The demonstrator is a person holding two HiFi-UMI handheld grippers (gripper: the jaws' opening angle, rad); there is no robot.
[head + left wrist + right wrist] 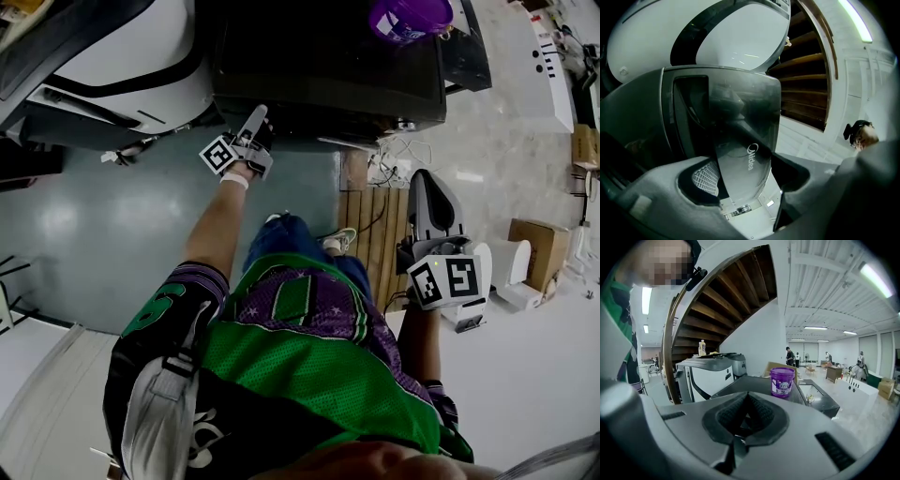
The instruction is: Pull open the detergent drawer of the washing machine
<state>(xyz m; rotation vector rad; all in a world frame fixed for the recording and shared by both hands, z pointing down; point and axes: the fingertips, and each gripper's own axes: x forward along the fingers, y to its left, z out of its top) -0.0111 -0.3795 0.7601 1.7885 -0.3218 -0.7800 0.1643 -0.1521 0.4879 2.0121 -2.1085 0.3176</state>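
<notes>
1. Left gripper view shows us our left gripper (745, 187) clamped on the drawer (743, 140), with its grey front between both jaws.
2. Head view puts that drawer at the washer's (328, 56) front, toward its left corner.
3. Our right gripper (745, 420) is pinched closed on nothing, held back from the washer's right front corner.
4. We see a purple tub (782, 382) on the washer's top.

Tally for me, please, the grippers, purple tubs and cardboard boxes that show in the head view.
Grippers: 2, the left gripper and the right gripper
Purple tub: 1
Cardboard boxes: 2
Total: 5
</notes>
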